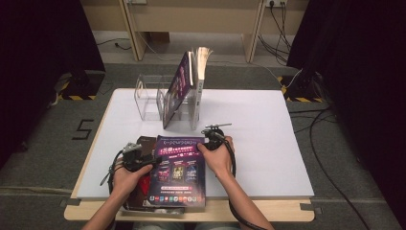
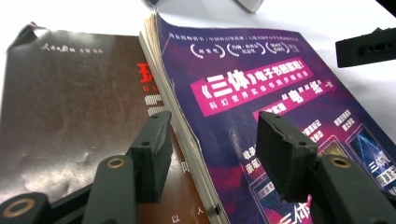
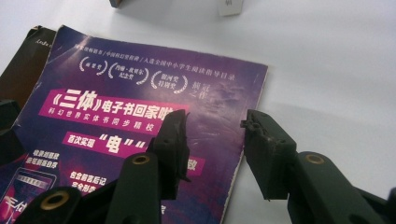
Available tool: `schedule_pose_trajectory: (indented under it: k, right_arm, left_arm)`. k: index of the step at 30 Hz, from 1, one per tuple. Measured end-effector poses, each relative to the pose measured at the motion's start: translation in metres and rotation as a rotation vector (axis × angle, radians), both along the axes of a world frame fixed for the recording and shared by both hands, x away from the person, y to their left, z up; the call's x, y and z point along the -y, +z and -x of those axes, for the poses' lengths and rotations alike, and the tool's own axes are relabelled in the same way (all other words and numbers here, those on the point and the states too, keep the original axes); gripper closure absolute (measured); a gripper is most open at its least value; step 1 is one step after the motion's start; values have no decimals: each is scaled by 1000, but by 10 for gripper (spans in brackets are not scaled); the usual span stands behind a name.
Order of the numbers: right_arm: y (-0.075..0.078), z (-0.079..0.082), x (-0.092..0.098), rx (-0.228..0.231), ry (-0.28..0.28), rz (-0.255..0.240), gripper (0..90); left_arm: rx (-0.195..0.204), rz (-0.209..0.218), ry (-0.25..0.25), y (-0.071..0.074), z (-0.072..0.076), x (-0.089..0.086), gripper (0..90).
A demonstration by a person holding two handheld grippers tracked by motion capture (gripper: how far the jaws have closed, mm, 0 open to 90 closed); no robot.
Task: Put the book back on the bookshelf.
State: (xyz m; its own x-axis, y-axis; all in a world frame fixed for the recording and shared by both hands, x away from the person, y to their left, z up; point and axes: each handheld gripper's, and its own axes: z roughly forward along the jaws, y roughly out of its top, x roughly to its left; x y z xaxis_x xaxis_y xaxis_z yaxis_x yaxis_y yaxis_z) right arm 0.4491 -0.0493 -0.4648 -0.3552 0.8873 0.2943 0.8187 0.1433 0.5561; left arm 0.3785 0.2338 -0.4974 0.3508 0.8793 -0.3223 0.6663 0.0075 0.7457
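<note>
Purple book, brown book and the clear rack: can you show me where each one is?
Purple book (image 1: 178, 168), high view, middle of its front cover.
Brown book (image 2: 70, 102), left gripper view, bare part of its cover.
Clear rack (image 1: 148, 98), high view, its see-through left wall.

Purple magazine (image 1: 178, 170) with pink banners and white lettering — dark brown book (image 1: 142, 148) beneath — on white table (image 1: 268, 143).

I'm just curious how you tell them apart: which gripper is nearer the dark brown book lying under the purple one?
Left. The left gripper hangs open over the brown book at the purple book's spine edge. The right gripper is open at the purple book's far edge.
</note>
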Motion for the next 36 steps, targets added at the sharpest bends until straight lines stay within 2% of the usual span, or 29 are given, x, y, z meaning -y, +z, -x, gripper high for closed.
schedule_pose_trajectory:
  k: [9, 16, 23, 27, 32, 33, 34, 36]
  right_arm:
    - [-11, 0, 2, -44, -3, -17, 581]
    - [-13, 0, 2, -45, -1, -25, 571]
    - [-14, 1, 2, -37, -1, -27, 555]
    - [-14, 2, 0, -32, -7, -21, 550]
    - [-14, 2, -1, -31, -9, -12, 545]
    - [-14, 3, -1, -31, -12, -13, 544]
    - [-14, 3, -1, -34, -16, -18, 544]
    - [-14, 3, -1, -34, -16, -18, 544]
  left_arm:
    - [-7, 0, 2, -1, -2, 1, 452]
    - [-18, 25, -3, -2, -4, 3, 457]
    - [-28, 22, 9, -1, -4, 4, 479]
    - [-53, 58, 29, 3, -6, 1, 510]
    - [-58, 124, 50, 9, -6, -2, 541]
    - [-58, 124, 50, 9, -6, -2, 548]
    - [-58, 174, 60, 11, -6, -3, 560]
    - [-59, 224, 62, 12, -8, -3, 577]
